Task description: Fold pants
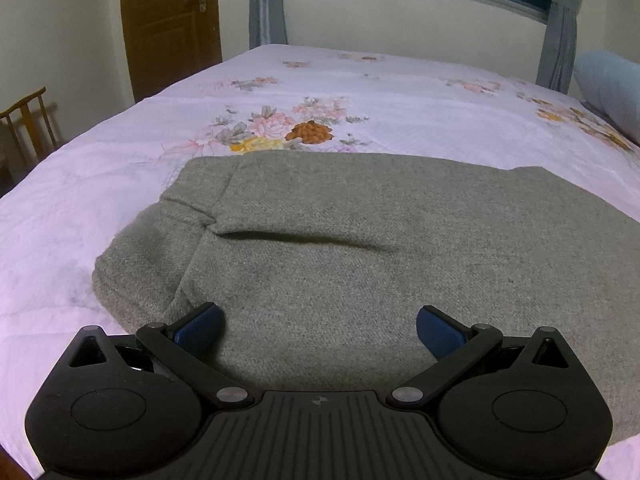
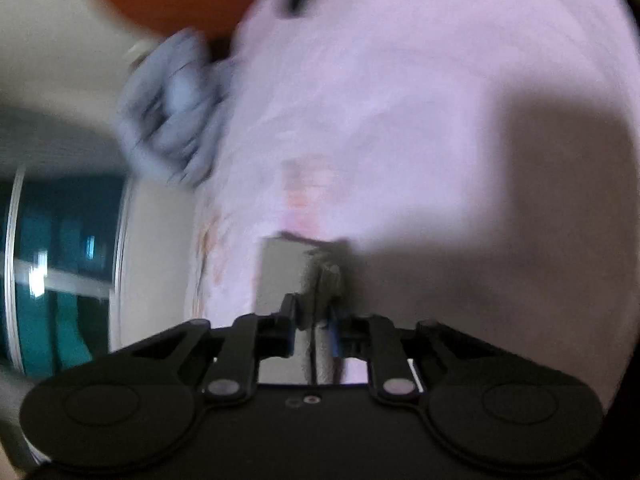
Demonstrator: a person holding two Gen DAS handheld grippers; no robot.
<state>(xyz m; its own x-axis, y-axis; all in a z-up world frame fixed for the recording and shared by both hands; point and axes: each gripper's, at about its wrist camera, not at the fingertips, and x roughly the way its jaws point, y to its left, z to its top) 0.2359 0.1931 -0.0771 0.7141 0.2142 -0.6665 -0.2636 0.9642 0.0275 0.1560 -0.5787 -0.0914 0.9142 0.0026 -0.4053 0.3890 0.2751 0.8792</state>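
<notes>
Spreading wide ahead of both grippers, the bed (image 1: pixel 120 168) carries a pink floral sheet; the grey pants (image 1: pixel 360 240) lie folded on it, directly under and in front of the left gripper (image 1: pixel 320 330), with one crease running across just beyond its tips; that gripper hangs over the cloth with jaws wide apart and nothing between them; the right gripper (image 2: pixel 316 316), seen through blur, has its jaws nearly together, pinching a grey edge of the pants.

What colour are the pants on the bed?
Grey pants; clearest in the left wrist view.
</notes>
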